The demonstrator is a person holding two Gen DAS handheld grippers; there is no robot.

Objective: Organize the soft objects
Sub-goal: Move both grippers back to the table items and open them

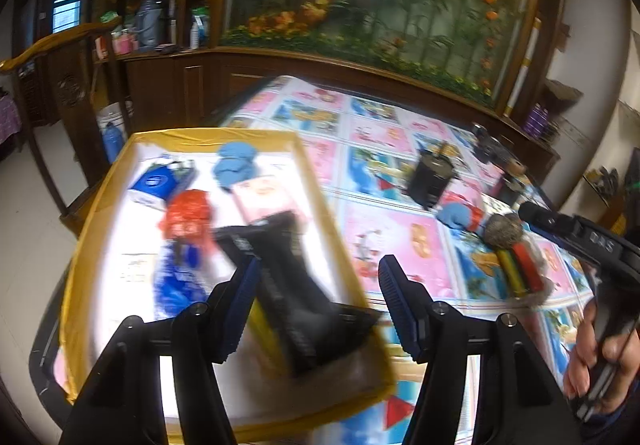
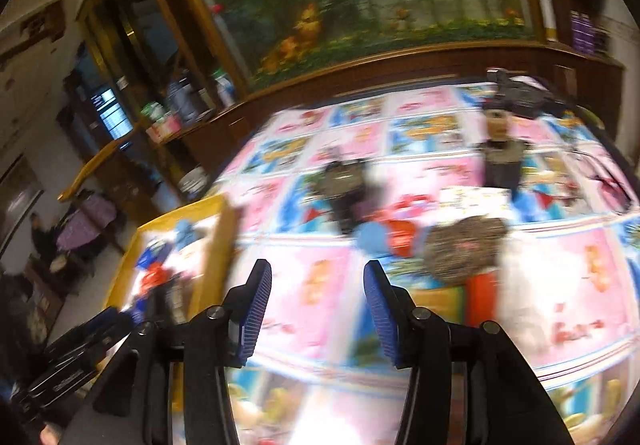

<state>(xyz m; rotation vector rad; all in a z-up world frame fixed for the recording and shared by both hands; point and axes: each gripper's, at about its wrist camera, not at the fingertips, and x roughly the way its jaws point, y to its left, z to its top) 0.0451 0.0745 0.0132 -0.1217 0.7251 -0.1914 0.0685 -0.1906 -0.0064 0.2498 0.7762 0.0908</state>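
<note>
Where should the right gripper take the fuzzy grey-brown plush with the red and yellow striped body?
Probably across the striped body of the fuzzy plush, from above: it lies flat on the patterned tablecloth, clear on both sides. The right gripper is open and empty.

black claws (image 1: 314, 299) with ribbed blue pads (image 2: 256, 315), silver screws, dark sleeve

You're looking at a yellow-edged box (image 1: 104, 205) with a white floor, holding red (image 1: 188, 219), blue (image 1: 234, 165) and black (image 1: 288, 285) items (all blurred). The tablecloth (image 1: 384, 241) is showing pink and blue cartoon squares.
</note>
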